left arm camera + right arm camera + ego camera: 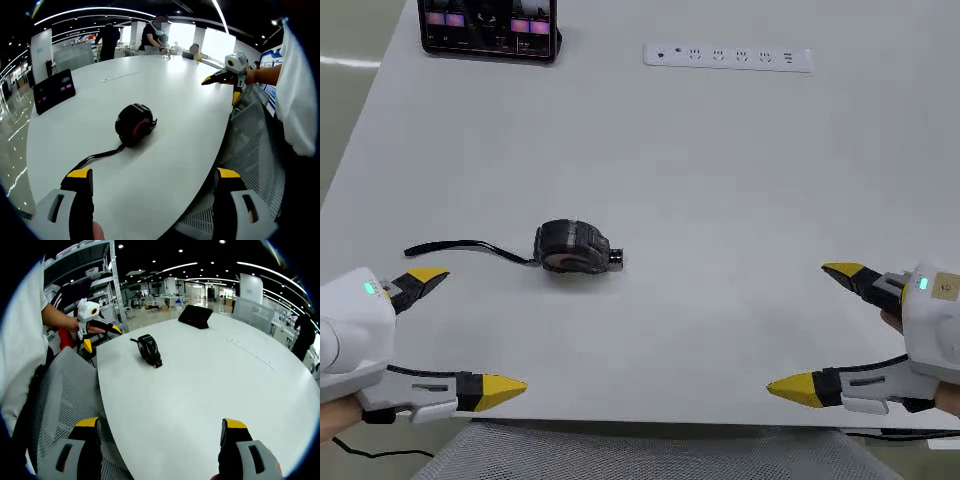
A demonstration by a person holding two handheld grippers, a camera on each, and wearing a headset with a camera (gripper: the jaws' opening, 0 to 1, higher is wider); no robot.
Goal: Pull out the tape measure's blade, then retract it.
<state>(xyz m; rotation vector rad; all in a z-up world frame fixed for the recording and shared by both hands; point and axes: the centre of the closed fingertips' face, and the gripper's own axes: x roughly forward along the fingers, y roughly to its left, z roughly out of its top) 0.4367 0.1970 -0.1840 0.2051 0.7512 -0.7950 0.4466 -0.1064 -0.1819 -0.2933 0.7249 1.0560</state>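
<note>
Currently the tape measure (574, 248) lies on the white tabletop (740, 170), its strap (460, 245) trailing toward 9 o'clock. From it, the left gripper (480, 330) sits at 7 o'clock and the right gripper (798, 328) at 4 o'clock, both with jaws apart and empty.

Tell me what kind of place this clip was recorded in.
Probably a large open-plan office or lab floor. A big white table carries a power strip and a tablet. Beyond it, the right gripper view shows metal shelving and long ceiling strip lights over a wide hall.
</note>
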